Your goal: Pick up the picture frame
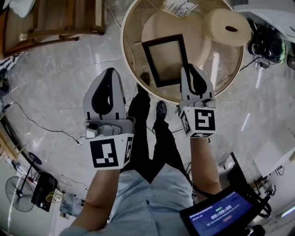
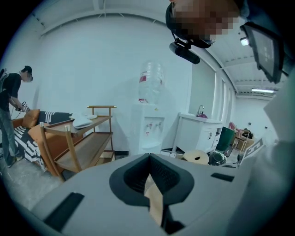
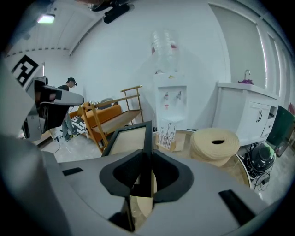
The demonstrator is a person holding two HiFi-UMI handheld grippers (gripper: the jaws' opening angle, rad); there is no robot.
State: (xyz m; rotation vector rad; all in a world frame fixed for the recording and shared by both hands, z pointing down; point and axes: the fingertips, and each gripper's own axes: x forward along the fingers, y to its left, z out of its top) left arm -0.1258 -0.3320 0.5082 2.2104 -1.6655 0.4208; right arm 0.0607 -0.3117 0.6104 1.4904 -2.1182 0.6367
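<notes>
— Right claw (image 1: pixel 194 76) (image 3: pixel 146 160): how does it stand?
— Clamped on the black rectangular picture frame (image 1: pixel 165 59) (image 3: pixel 130 138) by its right edge, above the round glass table (image 1: pixel 229 64).
— Left claw (image 1: pixel 110 76) (image 2: pixel 150 159)?
— Jaws together, empty, left of that table.

Black picture frame (image 1: pixel 165 61) with a cream centre; grey right hand-held gripper (image 1: pixel 190 69) bearing black-and-white markers.

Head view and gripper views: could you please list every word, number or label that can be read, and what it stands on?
Nothing reads clearly enough to quote.
Tablet screen: timer-like digits, too blurred.
Printed card on the round table: too small.
Water bottle label: red print, blurred.
Left gripper and right gripper cubes: square marker patterns, no words.
</notes>
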